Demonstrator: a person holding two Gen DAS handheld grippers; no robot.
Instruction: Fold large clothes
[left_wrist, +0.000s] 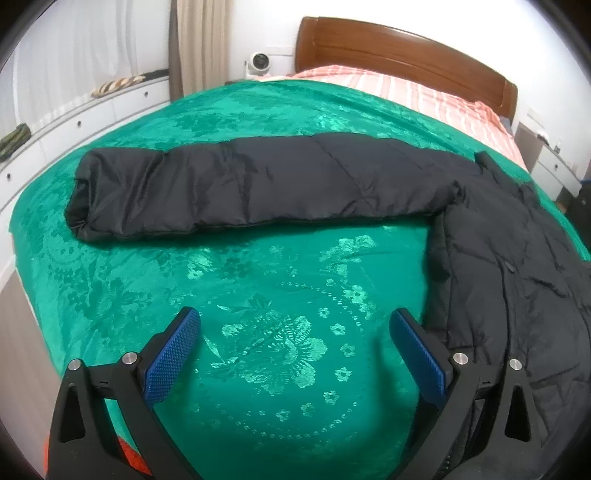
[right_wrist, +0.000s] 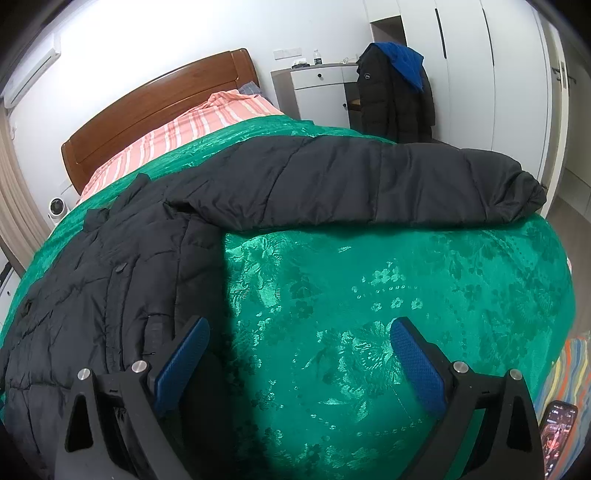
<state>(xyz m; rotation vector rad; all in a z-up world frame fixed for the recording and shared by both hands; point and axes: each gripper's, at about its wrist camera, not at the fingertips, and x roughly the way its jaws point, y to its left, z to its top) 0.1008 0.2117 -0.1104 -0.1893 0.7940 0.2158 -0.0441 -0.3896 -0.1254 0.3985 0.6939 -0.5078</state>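
With both my left hand-held gripper (left_wrist: 295, 332) and right hand-held gripper (right_wrist: 299, 343) wide open and empty, the black quilted puffer jacket (right_wrist: 129, 258) lay unfolded on the green floral bedspread (right_wrist: 369, 295), so next I judged I should grasp its outstretched sleeves.

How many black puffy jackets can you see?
2. One black puffer jacket lies spread on the green blanket, sleeves out to both sides. Another black jacket hangs by the white cabinet, under a blue garment. More may be hidden.
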